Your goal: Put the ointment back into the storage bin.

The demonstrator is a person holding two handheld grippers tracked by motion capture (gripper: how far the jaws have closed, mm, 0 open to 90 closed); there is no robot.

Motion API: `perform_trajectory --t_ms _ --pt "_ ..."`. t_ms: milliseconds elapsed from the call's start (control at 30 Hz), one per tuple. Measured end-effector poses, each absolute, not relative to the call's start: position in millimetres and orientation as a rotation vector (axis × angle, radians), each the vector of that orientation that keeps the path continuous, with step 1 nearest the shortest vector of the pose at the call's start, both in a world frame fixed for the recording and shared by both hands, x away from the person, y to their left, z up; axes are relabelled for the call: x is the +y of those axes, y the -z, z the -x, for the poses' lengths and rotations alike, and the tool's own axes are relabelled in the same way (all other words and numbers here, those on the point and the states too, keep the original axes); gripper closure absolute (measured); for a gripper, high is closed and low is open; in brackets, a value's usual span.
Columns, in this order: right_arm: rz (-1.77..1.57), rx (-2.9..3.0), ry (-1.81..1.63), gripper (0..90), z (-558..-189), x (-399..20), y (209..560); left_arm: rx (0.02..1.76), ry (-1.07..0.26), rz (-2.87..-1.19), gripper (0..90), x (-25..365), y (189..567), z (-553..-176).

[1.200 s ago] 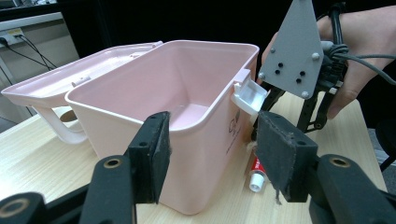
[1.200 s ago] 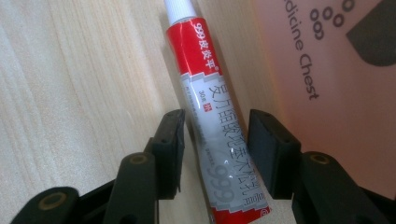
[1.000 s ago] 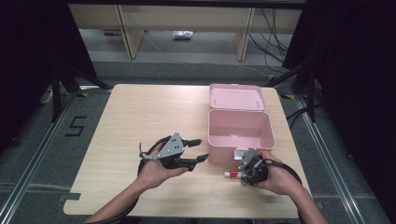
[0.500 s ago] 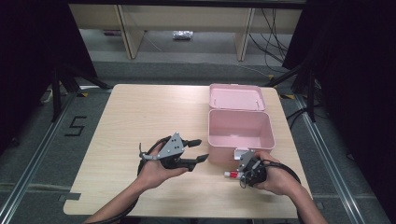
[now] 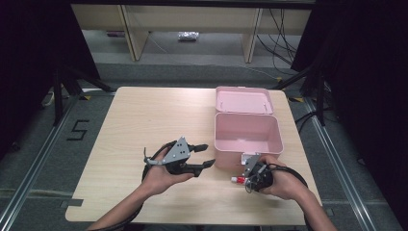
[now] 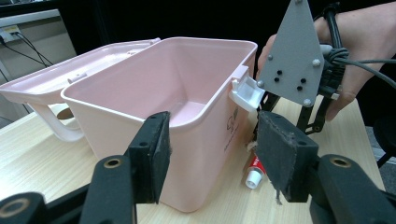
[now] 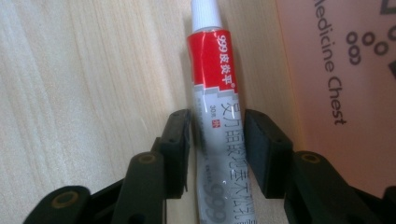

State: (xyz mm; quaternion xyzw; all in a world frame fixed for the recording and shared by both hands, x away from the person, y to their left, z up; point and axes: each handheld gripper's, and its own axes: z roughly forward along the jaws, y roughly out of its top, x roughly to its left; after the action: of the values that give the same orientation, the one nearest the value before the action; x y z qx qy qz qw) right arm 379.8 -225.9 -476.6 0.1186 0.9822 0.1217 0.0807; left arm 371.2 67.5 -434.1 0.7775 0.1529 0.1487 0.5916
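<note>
A red and white ointment tube (image 7: 215,70) lies on the wooden table (image 5: 144,120) against the front wall of an open pink medicine chest (image 5: 217,144). My right gripper (image 7: 217,140) points down over the tube; its jaws have just been closing and stand close on either side of it without squeezing it. In the high view the right gripper (image 5: 244,178) sits beside the tube (image 5: 235,179). My left gripper (image 5: 210,154) is open and held level, aimed at the chest (image 6: 205,116), with nothing between its fingers. The tube's cap end (image 6: 253,177) lies beside the chest.
The chest's lid (image 5: 243,100) lies folded back behind it. A white latch (image 6: 246,92) sticks out from the front rim. Table edges are near both forearms. Shelving and cables stand on the floor beyond the table.
The right gripper's jaws have narrowed slightly around the tube. Both hands have kept their places.
</note>
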Motion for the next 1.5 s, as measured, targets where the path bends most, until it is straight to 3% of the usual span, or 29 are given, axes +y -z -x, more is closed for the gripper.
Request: perform_trajectory --t_ms 300,1500 --pt "-0.401 2.955 -0.373 70.8 -380.0 -225.3 476.4 0.357 -0.352 -1.814 44.4 69.2 433.6 -371.1" --pt "-0.403 2.991 -0.406 71.7 -366.9 -231.4 443.5 0.367 -0.352 -1.811 44.5 72.0 434.6 -369.4"
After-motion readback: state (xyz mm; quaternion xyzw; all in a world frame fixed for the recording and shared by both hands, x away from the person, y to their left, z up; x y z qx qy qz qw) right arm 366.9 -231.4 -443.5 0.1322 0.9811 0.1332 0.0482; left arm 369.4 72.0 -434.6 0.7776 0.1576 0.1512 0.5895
